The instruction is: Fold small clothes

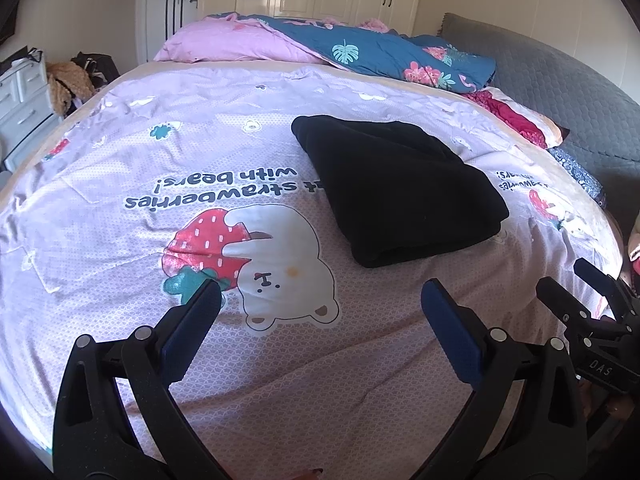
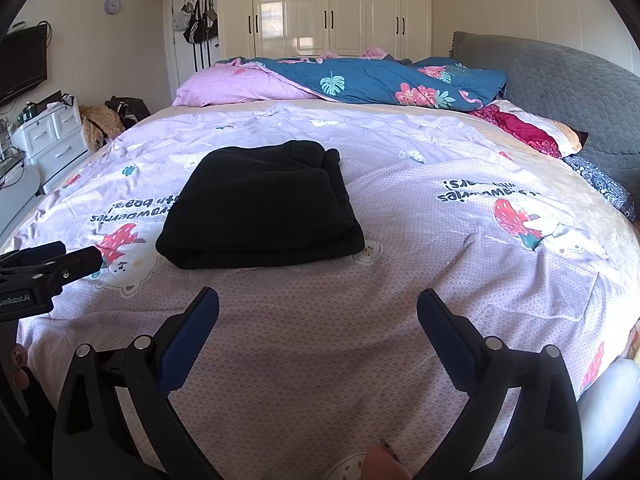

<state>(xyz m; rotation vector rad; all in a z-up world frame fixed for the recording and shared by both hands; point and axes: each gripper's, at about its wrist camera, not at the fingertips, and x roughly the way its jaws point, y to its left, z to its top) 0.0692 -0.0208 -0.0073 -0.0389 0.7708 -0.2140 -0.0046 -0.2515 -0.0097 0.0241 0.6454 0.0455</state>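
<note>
The black garment (image 1: 396, 188) lies folded into a thick, neat packet on the lilac bed cover (image 1: 120, 184), with its folded edge turned toward the cameras. In the left wrist view it partly covers the printed words about strawberries and sits just beside the printed bear with a strawberry (image 1: 256, 264), on that bear's right side. In the right wrist view the garment (image 2: 260, 208) is near the middle of the cover (image 2: 440, 264).

The left gripper (image 1: 320, 300) is nearer to the camera than the garment and does not touch it; its two blue-padded fingers stand wide apart with nothing between them. The right gripper (image 2: 318, 306) is also on the near side of the garment, apart from it, with fingers spread wide and empty.

Behind the garment, at the far edge of the bed, there is a pink pillow (image 2: 236, 88) and a blue flowered quilt (image 2: 384, 80). Further behind stands a white wardrobe (image 2: 328, 8). To the right of the garment a grey headboard (image 2: 560, 92) rises.
</note>
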